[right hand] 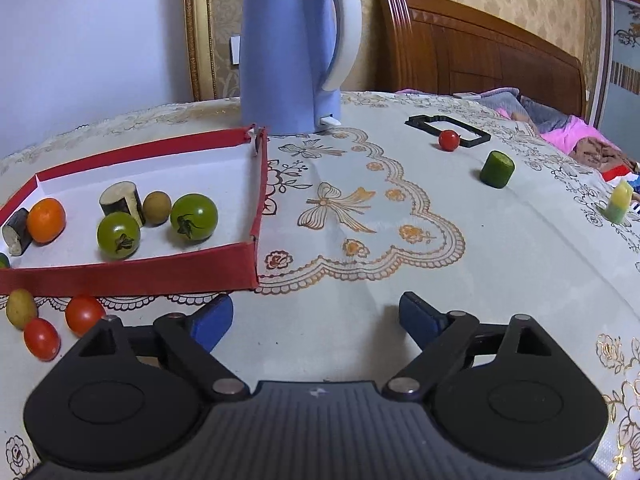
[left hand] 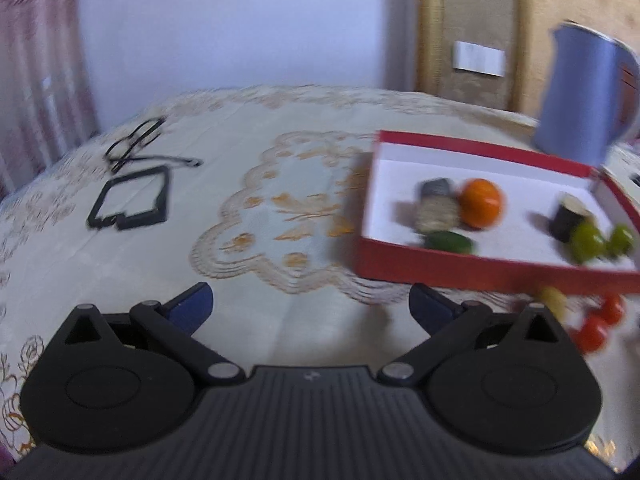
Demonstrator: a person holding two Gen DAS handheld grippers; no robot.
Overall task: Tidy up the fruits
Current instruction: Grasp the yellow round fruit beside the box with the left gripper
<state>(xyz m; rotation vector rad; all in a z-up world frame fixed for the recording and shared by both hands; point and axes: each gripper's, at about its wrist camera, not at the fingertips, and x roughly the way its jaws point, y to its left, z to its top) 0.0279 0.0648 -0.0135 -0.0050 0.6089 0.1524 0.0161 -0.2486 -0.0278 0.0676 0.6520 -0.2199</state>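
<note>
Here, open tablecloth flanks the red box edge.

My left claw hangs tilted downward over the counter, its blue fingertips spread wide with nothing between them. My right claw points down at a similar slant, its blue fingertips also well apart and empty, touching nothing. No hand or sleeve shows in either view.
</note>
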